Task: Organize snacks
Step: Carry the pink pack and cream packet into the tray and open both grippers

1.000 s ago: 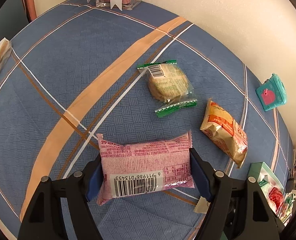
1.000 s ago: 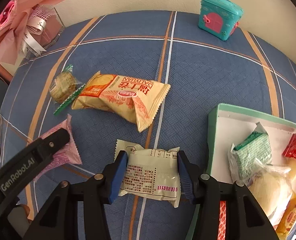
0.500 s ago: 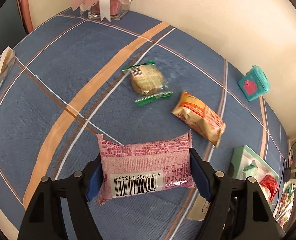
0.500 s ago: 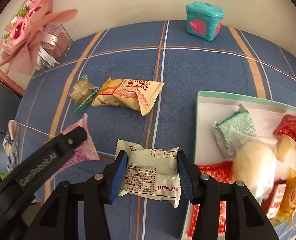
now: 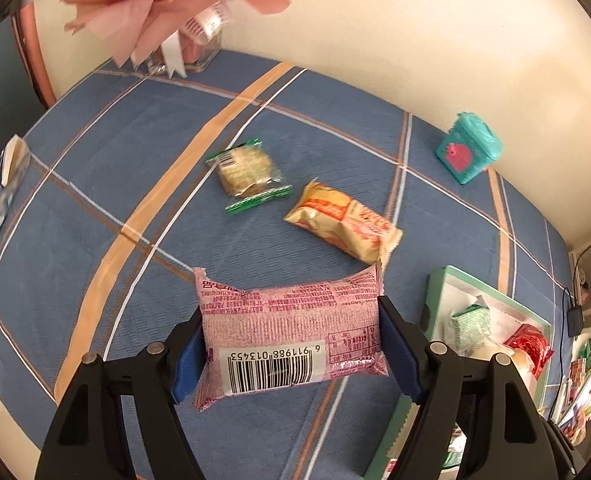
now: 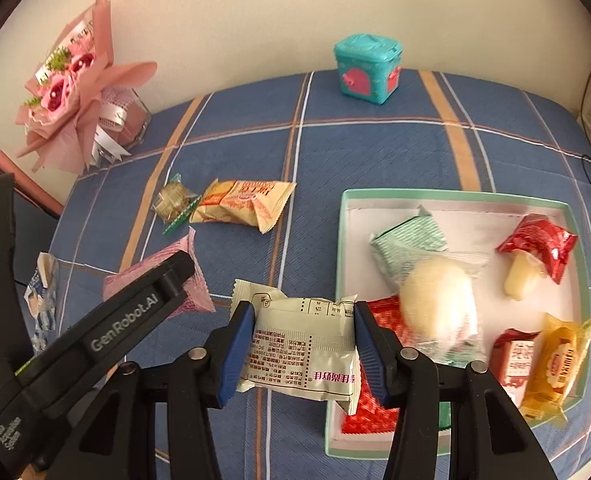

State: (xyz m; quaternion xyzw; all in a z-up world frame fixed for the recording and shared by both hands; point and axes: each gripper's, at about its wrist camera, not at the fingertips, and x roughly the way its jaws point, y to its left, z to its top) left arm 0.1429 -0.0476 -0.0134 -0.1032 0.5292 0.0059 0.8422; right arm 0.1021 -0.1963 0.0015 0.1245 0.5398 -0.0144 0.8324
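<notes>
Left gripper fingers pinching pink packet across its short ends, aloft over bench. Right gripper pinching cream packet beside tray. Both look light, soft, crinkly; gentle end-grip suits.

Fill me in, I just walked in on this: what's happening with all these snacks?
A person is sorting snacks with two handheld tongs. The left tongs grip a pink packet; the right tongs grip a white packet. Both are held above the blue cloth. The green-rimmed tray already holds several snacks; a yellow packet and a cracker lie loose.
</notes>
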